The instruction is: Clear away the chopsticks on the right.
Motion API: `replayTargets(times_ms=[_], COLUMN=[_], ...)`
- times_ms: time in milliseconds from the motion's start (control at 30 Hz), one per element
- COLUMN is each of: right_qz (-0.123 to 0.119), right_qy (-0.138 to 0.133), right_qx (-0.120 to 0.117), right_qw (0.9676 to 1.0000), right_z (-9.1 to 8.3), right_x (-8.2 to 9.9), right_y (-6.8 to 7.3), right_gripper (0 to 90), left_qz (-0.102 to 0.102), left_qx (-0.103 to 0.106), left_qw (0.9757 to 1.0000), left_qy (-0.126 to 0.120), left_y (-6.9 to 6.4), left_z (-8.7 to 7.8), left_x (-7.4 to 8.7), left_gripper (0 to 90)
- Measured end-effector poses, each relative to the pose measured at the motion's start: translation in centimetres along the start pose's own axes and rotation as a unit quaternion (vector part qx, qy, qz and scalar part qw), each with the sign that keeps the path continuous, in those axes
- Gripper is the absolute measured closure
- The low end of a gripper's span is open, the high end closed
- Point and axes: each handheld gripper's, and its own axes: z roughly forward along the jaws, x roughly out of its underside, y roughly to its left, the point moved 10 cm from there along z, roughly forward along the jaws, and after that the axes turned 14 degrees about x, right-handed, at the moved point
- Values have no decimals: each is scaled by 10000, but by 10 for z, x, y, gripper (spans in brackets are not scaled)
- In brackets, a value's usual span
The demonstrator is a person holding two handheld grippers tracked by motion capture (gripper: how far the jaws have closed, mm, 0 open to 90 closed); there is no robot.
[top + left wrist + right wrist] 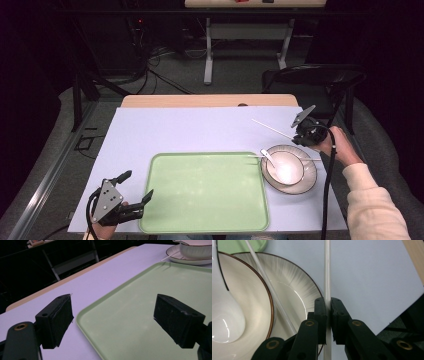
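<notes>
The right gripper (328,305) has its two black jaws closed tight on a thin white chopstick (327,270), which runs straight up between the pads and on past them over the pale table cover (372,272). In the high view that gripper (303,134) sits at the far right of the table, held in a hand (334,144) with a cream sleeve (372,205), and the chopstick (272,129) slants away from it toward the far left, above the cover.

A second chopstick (270,287) lies across the rim of a ribbed plate (294,292) with a dark edge. On that plate stands a white bowl (244,302), and a white spoon (223,322) rests in it. From above, plate (309,179), bowl (286,167) and spoon (268,158) sit just beside the right edge of a light green tray (205,192); the plate seems to touch the tray, though I cannot be sure.

The left gripper (136,188) is at the near left corner, jaws wide open with nothing between them. Its own view shows one jaw over the cover and the other over the tray (140,315), whose near corner lies between them, with plate (175,255) and bowl (195,248) far off at the top right
</notes>
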Motion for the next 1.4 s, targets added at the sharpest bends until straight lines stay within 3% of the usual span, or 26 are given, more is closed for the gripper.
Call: replayTargets(times_ms=[333, 467, 567, 667, 800, 933, 1167, 1200, 1233, 1267, 1400], right_qz=[250, 496, 868, 1035, 1448, 1575, 1580, 1669, 1669, 1633, 1685], right_qy=[48, 88, 103, 141, 266, 272, 270, 228, 228, 249, 260], right_qx=[200, 225, 265, 308, 367, 367, 370, 292, 292, 201, 204], right_qw=[9995, 9985, 9958, 9941, 9884, 9865, 9864, 9853, 9853, 9861, 9852], right_z=[-26, -38, -50, -55, -65, -71, -72, -77, -77, -76, -79], right_x=[-12, -18, -23, -24, -26, -29, -30, -36, -36, -38, -40], right_y=[10, 18, 25, 29, 39, 46, 49, 69, 69, 82, 93], right_gripper=[840, 840, 840, 840, 840, 839, 840, 840, 839, 839, 839], left_qz=[19, 10, 15, 2, 23, 19, 11, 11, 30, 35, 16], left_qx=[5, 2, 6, 3, 12, 10, 4, 4, 24, 28, 16], left_qw=[10000, 10000, 10000, 10000, 10000, 10000, 10000, 10000, 10000, 10000, 10000], left_qy=[7, -2, -3, -12, 1, -2, -10, -10, 7, 4, -8], left_y=[0, 0, 0, 0, 0, 0, 0, 0, -1, -2, -1], left_z=[0, 0, 0, 0, 0, 0, 0, 0, 0, 0, 0], left_x=[0, 0, 0, 0, 0, 0, 0, 0, 0, -1, 0], left_gripper=[157, 156, 157, 157, 157, 157, 157, 157, 157, 156, 157])
